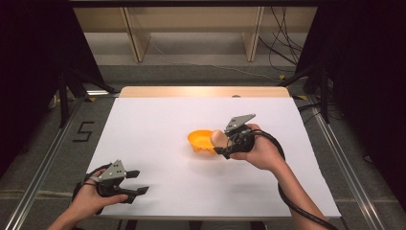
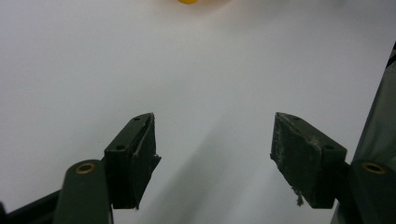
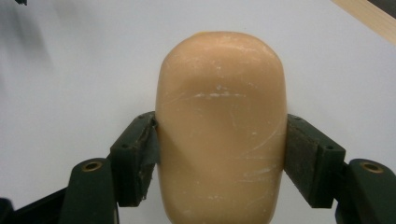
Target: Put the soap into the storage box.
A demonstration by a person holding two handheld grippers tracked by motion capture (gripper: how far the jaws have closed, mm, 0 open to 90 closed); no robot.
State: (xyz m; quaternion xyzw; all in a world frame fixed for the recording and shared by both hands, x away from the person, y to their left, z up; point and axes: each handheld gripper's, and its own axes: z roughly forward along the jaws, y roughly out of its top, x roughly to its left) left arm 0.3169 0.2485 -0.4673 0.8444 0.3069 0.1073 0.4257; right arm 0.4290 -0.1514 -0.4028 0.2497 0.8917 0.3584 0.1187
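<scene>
My right claw point(image 1: 221, 144) is clamped on the tan rounded lump point(image 3: 222, 130), w/ one pad pressing each of its long sides. From the high view the lump point(image 1: 218, 138) hangs just at the near rim of the orange bowl point(image 1: 200, 141), which sits directly ahead of that claw on the white table point(image 1: 158, 124). Can't tell whether the lump touches the rim or clears it. My left claw point(image 1: 134, 182) rests low near the table's front edge, well apart from the bowl, jaws spread wide w/ nothing between them; bare table shows in the gap, and a sliver of the orange bowl point(image 2: 187, 1) sits far ahead.

Risks as I judge them:
- The lump is smooth and curved where the pads meet it, so the grip is prob. shallow. Any twist of my wrist could make it squirt out fwd or sideways.
- If I let go while it's over the rim rather than the hollow, it'll likely roll off onto the table.
- The bowl looks light; bumping its rim w/ the lump or a jaw could tip or shove it away.
- My left claw is too far off to steady the bowl.
</scene>
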